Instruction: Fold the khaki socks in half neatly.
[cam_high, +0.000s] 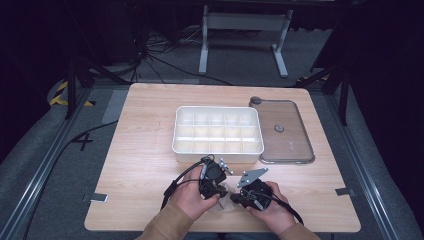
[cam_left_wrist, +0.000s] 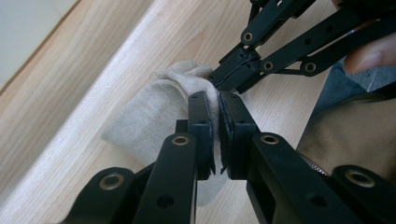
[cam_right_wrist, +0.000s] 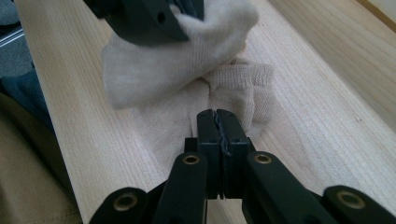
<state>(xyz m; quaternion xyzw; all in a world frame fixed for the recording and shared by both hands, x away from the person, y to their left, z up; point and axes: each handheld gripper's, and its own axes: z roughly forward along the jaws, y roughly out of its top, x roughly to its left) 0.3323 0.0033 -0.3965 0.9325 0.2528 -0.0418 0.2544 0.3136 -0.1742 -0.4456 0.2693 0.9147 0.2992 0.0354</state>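
Note:
A beige sock (cam_left_wrist: 154, 112) lies bunched on the wooden table (cam_high: 145, 160) near its front edge, between both hands. My left gripper (cam_left_wrist: 217, 100) is shut on a fold of the sock, with fabric pinched between its jaws. In the right gripper view that fold of the sock (cam_right_wrist: 154, 70) hangs lifted from the left gripper (cam_right_wrist: 140, 18), while the rest lies flat. My right gripper (cam_right_wrist: 217, 114) is shut on the sock's edge, its tips meeting the fabric close to the left gripper's. In the high view the left gripper (cam_high: 221, 190) and right gripper (cam_high: 235, 196) almost touch.
A white compartment box (cam_high: 216, 108) stands at the table's middle, just beyond the hands. Its clear lid (cam_high: 285, 132) lies flat to the right of it. Bare wood lies to the left and right of the hands. A sleeve (cam_left_wrist: 355, 130) is close to the grippers.

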